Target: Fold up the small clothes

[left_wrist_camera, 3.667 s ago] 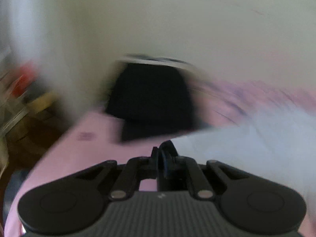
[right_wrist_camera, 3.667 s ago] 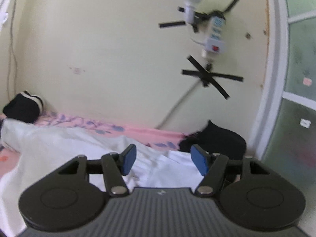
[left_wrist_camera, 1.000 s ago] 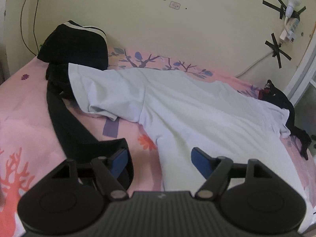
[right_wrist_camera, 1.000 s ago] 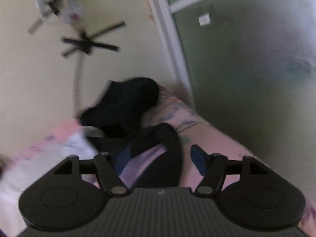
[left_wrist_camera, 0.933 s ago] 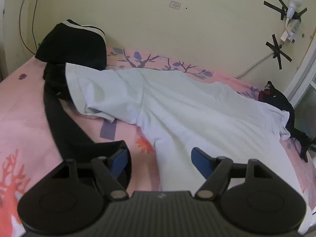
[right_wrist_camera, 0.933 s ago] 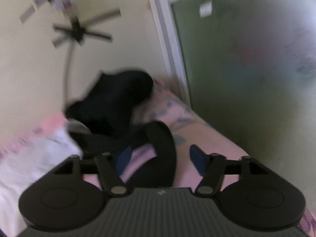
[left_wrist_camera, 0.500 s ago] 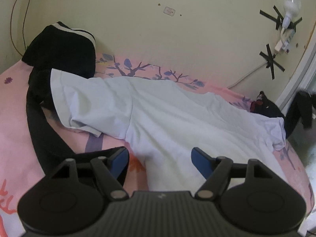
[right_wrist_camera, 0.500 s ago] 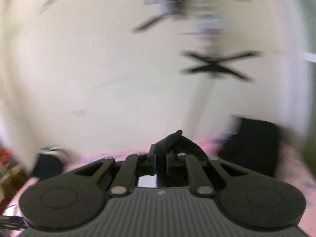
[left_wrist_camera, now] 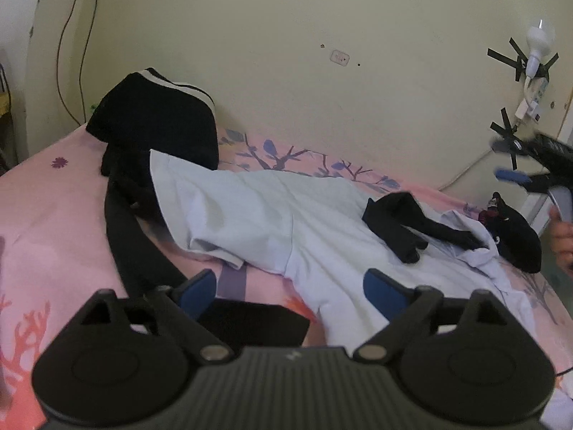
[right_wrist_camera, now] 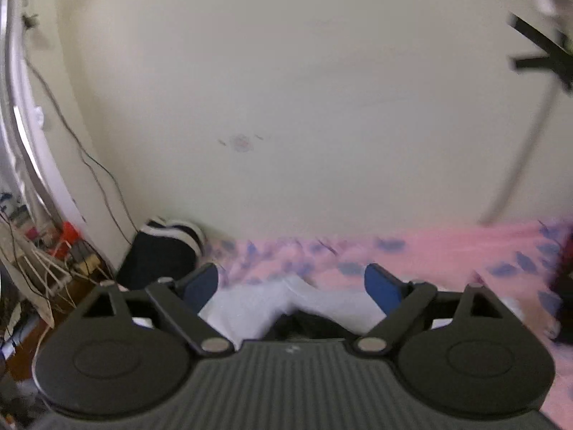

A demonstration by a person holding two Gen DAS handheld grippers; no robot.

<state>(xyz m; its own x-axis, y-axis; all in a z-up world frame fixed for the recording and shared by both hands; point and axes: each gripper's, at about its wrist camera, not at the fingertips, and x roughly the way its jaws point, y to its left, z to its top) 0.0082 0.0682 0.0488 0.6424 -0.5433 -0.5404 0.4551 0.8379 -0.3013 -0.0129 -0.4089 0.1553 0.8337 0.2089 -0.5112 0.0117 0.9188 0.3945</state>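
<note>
A white shirt [left_wrist_camera: 272,222] lies spread across the pink bed sheet [left_wrist_camera: 46,193]. A small black garment [left_wrist_camera: 401,218] lies crumpled on the shirt's right part. My left gripper [left_wrist_camera: 290,290] hovers over the shirt's near edge, its jaws opening with nothing between them. A long black garment [left_wrist_camera: 132,243] runs down the left side under it. My right gripper [right_wrist_camera: 292,283] is opening too, empty, above the white shirt [right_wrist_camera: 272,304]; it also shows at the right edge of the left wrist view as the right gripper [left_wrist_camera: 515,165], held by a hand [left_wrist_camera: 562,236].
A black bundle with white stripes [left_wrist_camera: 157,114] sits at the bed's far left corner by the wall. Another black pile [left_wrist_camera: 515,229] lies at the far right end. Cables and clutter [right_wrist_camera: 43,251] stand beside the bed on the left.
The right gripper shut on the small black garment at the bed's right end, swung left and let it go; it now lies on the white shirt. The left gripper's jaws widened.
</note>
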